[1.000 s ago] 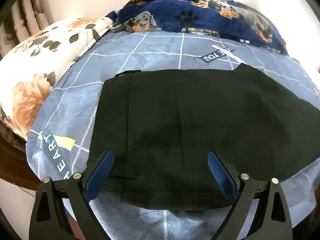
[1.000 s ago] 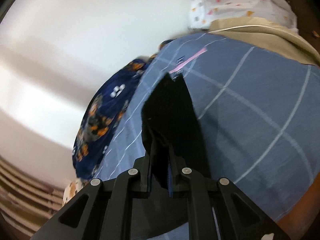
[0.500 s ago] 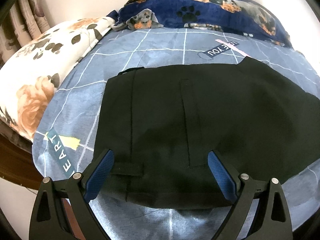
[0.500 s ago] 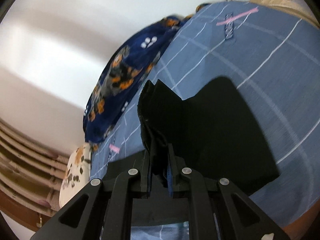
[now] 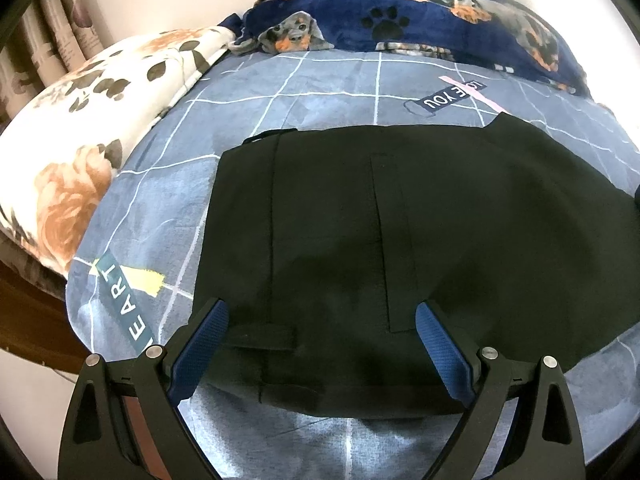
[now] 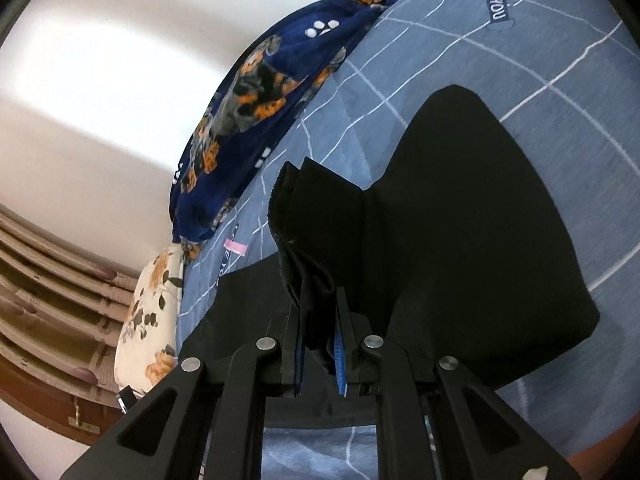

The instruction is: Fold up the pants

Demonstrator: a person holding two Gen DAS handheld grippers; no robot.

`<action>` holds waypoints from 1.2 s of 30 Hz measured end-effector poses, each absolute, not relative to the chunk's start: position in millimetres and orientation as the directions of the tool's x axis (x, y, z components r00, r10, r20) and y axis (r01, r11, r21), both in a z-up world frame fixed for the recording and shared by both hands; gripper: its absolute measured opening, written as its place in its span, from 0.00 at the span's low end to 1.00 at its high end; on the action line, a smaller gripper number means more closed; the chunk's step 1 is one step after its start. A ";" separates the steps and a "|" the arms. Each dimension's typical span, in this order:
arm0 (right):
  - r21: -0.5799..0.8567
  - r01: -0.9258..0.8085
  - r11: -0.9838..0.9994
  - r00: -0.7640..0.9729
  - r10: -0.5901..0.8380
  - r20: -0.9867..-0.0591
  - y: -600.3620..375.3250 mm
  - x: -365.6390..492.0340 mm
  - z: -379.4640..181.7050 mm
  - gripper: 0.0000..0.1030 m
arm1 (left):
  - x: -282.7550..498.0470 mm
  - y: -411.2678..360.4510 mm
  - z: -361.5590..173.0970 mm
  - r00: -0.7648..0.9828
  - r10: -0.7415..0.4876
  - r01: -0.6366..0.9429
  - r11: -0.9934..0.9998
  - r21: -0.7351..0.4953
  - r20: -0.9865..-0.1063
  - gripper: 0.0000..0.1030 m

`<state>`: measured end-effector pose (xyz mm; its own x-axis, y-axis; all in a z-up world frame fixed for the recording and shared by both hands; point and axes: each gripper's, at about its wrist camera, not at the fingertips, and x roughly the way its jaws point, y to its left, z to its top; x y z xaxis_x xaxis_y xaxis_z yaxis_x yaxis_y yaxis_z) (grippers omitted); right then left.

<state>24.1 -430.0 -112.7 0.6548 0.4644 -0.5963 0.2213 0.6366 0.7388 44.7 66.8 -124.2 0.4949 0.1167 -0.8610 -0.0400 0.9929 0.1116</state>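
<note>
1. Nearest the right camera, right tool clamped tight on a bunched black hem end of the pants, lifted above the bed
2. Left tool spread wide, gripping nothing, hovering over the near waistband edge, belt loop between its pads
3. Pants lie flat on the grid bedsheet, waistband at left; cloth looks soft, limp, light, likely to sag and slide, so hold at stitched hems or waistband
4. Beyond: dog-print blanket, floral pillow
</note>
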 end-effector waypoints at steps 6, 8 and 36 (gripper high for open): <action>0.734 0.208 0.646 0.631 0.485 -0.605 -414.9 24.0 -117.4 0.11 | 44.0 66.7 -123.3 0.492 0.121 -0.036 0.992 0.119 -0.862 0.92; 0.729 0.200 0.655 0.624 0.489 -0.610 -409.7 23.8 -117.3 0.11 | 44.3 65.7 -124.2 0.492 0.115 -0.036 0.993 0.112 -0.863 0.92; 0.689 0.120 0.715 0.529 0.541 -0.654 -348.5 32.9 -127.8 0.13 | 43.5 57.2 -123.8 0.494 0.109 -0.012 0.993 0.119 -0.863 0.92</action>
